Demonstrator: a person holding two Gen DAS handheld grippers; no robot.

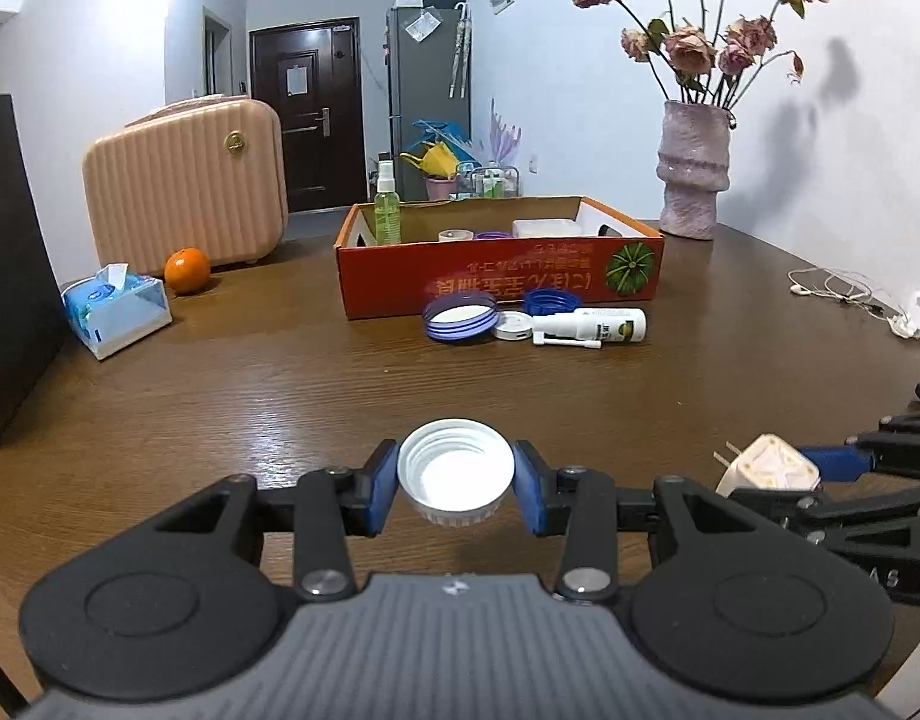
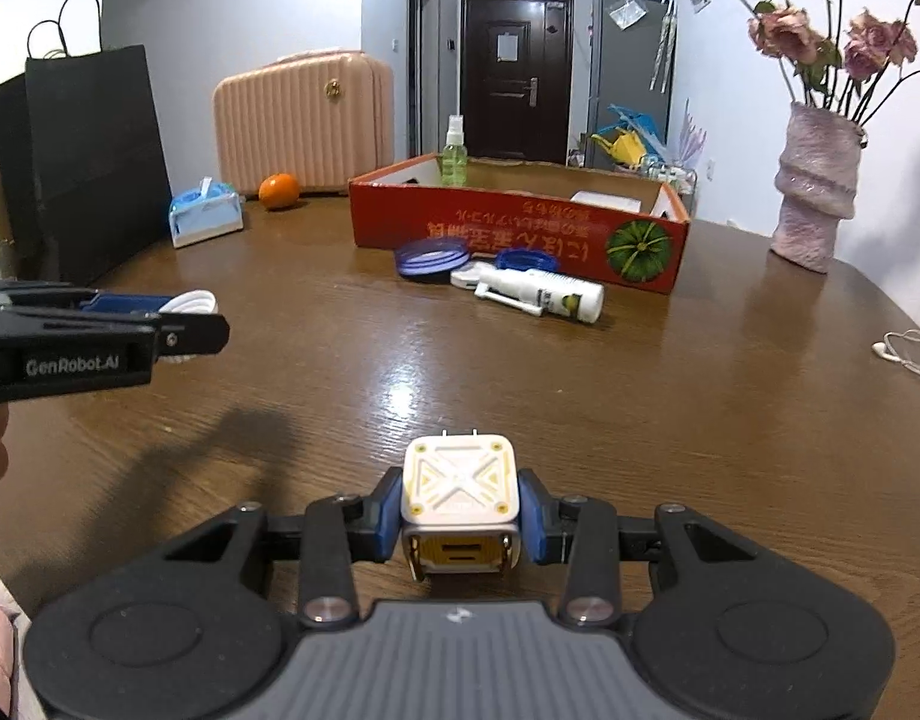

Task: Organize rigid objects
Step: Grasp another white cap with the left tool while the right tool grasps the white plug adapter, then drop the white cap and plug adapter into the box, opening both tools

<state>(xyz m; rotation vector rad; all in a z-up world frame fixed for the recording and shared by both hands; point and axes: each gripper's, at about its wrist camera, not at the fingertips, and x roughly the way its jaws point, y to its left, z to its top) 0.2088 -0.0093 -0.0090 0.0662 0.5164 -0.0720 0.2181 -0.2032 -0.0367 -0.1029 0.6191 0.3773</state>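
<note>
Straight ahead of both your grippers sits the open red cardboard box, while your left gripper pinches a white threaded plastic cap and your right gripper clamps a white-and-yellow cube charger.

Left tongs and right tongs, side by side, each clamp something.

a lived-in home, likely a small flat's dining corner. a brown wooden table holds a vase of dried roses at the far right and a pink ribbed suitcase, an orange and a tissue pack at the left. beyond stand a dark entrance door and a grey fridge.
</note>
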